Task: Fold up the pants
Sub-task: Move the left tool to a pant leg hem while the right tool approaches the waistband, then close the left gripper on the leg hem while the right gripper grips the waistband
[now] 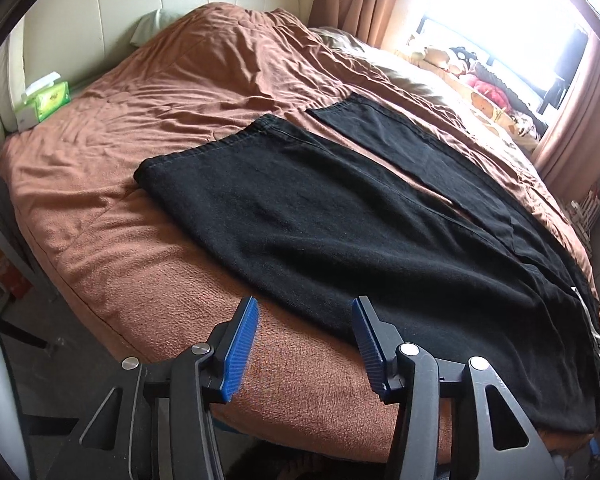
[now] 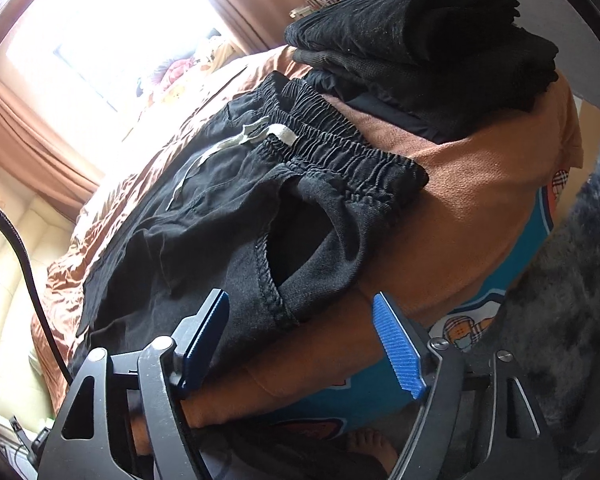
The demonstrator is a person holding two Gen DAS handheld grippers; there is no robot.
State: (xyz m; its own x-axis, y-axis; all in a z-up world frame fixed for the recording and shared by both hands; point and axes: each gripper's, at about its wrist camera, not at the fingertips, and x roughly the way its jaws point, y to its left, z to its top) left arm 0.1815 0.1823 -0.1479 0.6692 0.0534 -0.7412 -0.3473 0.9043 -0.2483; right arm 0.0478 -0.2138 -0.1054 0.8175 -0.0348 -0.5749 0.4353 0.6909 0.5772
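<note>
A pair of black pants lies flat on a bed with a brown blanket. In the left wrist view the two legs stretch from the lower right toward the middle of the frame, with a thin strip of blanket showing between them. The left gripper sits at the bottom middle. Its jaws are apart, with nothing between them. The near edge of one pant leg lies just past the tips, and the right blue pad is over the black cloth.

In the right wrist view the stretchy waistband of the pants runs across the middle, with a pale drawstring on it. The right gripper is at the bottom middle. Its jaws are apart too, and the side of the pants by the pocket lies between the tips. The pads do not press on it. A stack of folded black clothes sits at the upper right. A green tissue box rests at the left of the left wrist view.
</note>
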